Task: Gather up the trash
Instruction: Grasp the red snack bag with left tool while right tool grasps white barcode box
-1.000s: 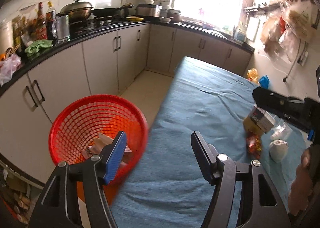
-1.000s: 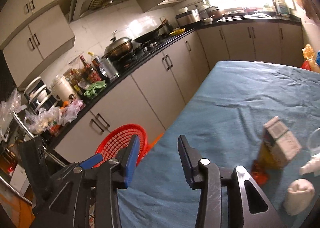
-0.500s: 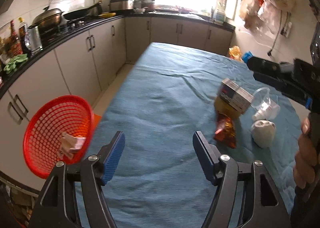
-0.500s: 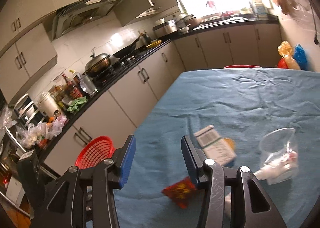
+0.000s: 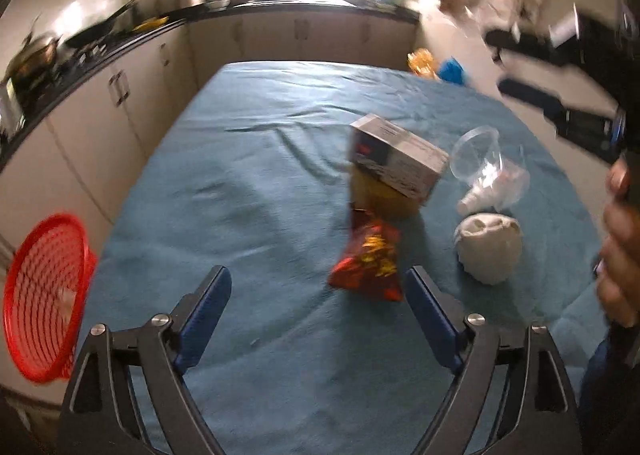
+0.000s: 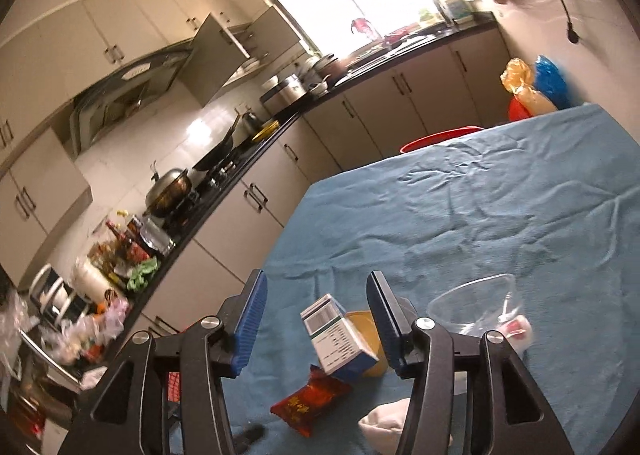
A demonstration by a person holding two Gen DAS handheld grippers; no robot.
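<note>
Yellow print on the red snack packet (image 5: 366, 263), printed lines on the small carton (image 6: 338, 339), none legible

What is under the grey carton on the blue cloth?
The grey carton leans on a yellow item, which shows below and beside it. What the yellow thing is, and whether anything else lies beneath, is hidden. The red snack packet lies just in front.

black gripper (image 5: 318, 299), blue-padded jaws, silver screws
</note>
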